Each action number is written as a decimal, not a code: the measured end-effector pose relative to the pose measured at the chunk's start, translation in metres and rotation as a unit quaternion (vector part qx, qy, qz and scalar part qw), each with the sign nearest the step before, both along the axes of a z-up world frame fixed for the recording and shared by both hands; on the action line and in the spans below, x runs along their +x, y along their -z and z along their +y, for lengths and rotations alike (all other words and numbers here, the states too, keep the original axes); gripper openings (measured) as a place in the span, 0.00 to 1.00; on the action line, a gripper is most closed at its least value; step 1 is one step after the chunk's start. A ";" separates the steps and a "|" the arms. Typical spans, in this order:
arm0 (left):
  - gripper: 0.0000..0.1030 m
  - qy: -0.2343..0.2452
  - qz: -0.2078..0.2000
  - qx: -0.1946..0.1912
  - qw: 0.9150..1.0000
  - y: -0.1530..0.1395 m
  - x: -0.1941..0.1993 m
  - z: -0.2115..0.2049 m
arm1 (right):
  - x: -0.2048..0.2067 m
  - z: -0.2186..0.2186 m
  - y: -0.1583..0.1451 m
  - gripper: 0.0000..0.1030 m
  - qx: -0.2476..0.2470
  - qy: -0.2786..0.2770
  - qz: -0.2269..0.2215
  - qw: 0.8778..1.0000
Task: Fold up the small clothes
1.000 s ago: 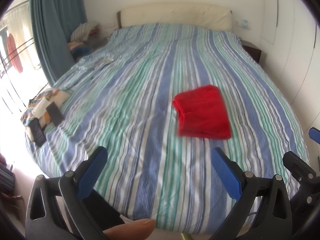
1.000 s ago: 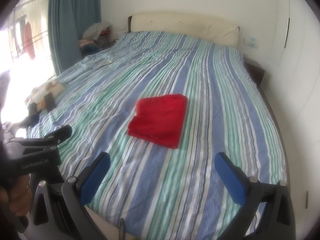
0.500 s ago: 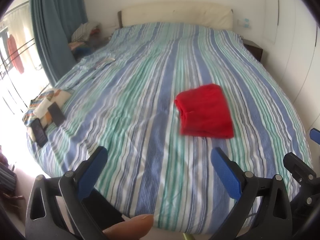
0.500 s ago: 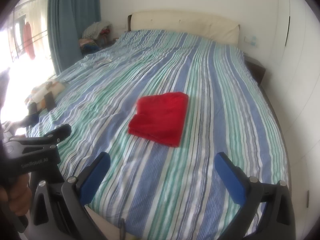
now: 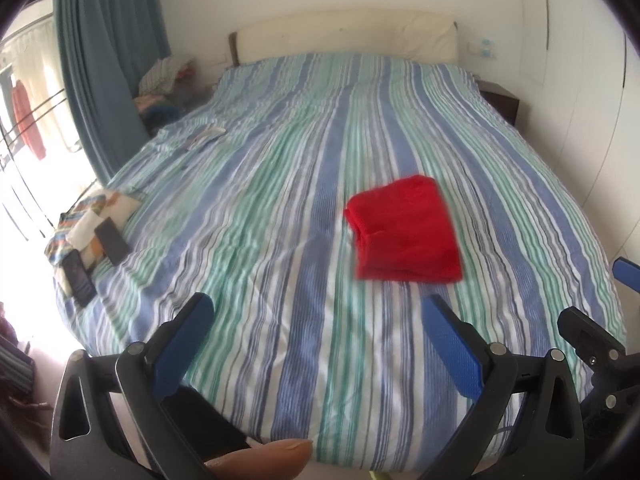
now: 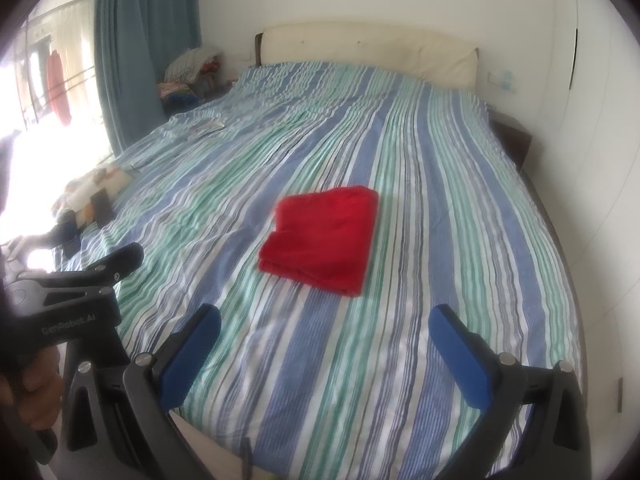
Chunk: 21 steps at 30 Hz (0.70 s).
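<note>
A red garment [image 5: 404, 230] lies folded into a flat rectangle on the striped bedspread [image 5: 280, 200], right of the middle; it also shows in the right wrist view [image 6: 322, 238]. My left gripper [image 5: 318, 322] is open and empty, held back over the bed's foot edge, well short of the garment. My right gripper [image 6: 324, 332] is open and empty too, also near the foot edge. The left gripper's body [image 6: 72, 288] shows at the left of the right wrist view.
A patterned cloth with two phones [image 5: 92, 236] lies at the bed's left edge. A white item [image 5: 206, 136] lies farther up on the left. A blue curtain [image 5: 104, 60], a clothes pile [image 5: 164, 80], a headboard [image 5: 344, 36] and a white wardrobe [image 5: 592, 80] surround the bed.
Both views have shifted slightly; the red garment sits a little higher and farther in frame. Both grippers stay open and empty. The garment itself has not moved.
</note>
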<state>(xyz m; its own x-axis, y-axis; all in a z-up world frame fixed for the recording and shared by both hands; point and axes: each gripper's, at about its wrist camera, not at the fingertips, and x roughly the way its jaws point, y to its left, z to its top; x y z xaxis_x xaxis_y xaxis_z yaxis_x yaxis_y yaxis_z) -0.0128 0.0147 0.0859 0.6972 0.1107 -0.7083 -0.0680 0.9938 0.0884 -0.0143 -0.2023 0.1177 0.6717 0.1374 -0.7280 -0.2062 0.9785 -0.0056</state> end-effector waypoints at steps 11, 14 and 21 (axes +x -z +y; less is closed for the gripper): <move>1.00 -0.005 -0.002 -0.018 1.000 -0.004 0.002 0.004 | -0.001 -0.004 -0.006 0.99 0.002 0.005 -0.008 1.000; 1.00 -0.003 -0.006 -0.019 1.000 -0.007 0.002 0.004 | -0.001 -0.002 -0.008 0.99 0.003 0.002 -0.011 1.000; 1.00 0.000 -0.007 -0.018 1.000 -0.007 0.002 0.003 | -0.002 -0.001 -0.009 0.99 0.002 0.002 -0.012 1.000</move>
<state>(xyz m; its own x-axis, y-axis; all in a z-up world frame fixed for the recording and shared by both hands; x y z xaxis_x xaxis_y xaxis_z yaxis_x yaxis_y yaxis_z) -0.0112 0.0177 0.0925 0.7067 0.0854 -0.7023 -0.0692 0.9963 0.0515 -0.0164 -0.2031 0.1264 0.6894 0.1381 -0.7111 -0.2021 0.9793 -0.0058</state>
